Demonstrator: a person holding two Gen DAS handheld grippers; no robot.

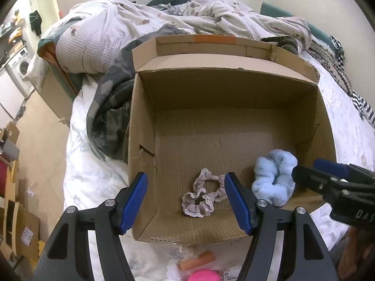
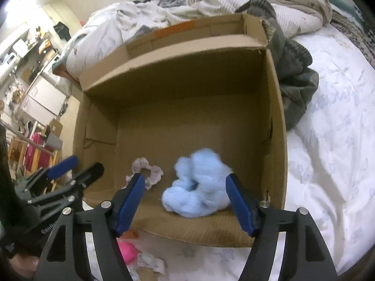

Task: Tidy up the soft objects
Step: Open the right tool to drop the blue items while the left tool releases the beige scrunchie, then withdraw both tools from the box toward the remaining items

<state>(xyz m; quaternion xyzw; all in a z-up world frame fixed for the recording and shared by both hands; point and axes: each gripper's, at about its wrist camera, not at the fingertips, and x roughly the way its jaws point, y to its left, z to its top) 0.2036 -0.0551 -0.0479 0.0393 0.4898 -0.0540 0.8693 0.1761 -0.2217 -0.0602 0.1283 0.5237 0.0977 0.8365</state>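
An open cardboard box (image 1: 145, 107) (image 2: 274, 107) sits on the bed. Inside it, near the front, lie a grey lace-trimmed scrunchie (image 1: 203, 196) (image 2: 150, 173) and a fluffy light blue scrunchie (image 1: 274, 180) (image 2: 196, 192). My left gripper (image 1: 186, 201) is open and empty above the box's front edge, over the grey scrunchie. My right gripper (image 2: 185, 201) is open, its jaws on either side of the blue scrunchie, which looks blurred and loose between them. The right gripper also shows in the left wrist view (image 1: 304, 171).
Crumpled quilts and a camouflage garment (image 1: 112, 107) crowd the box's far and left sides. In front of the box on the white sheet lie a pink round object (image 1: 204, 276) (image 2: 126, 250), an orange piece (image 1: 199, 260) and a crumpled white item (image 2: 150, 264). The floor with cartons is at the left.
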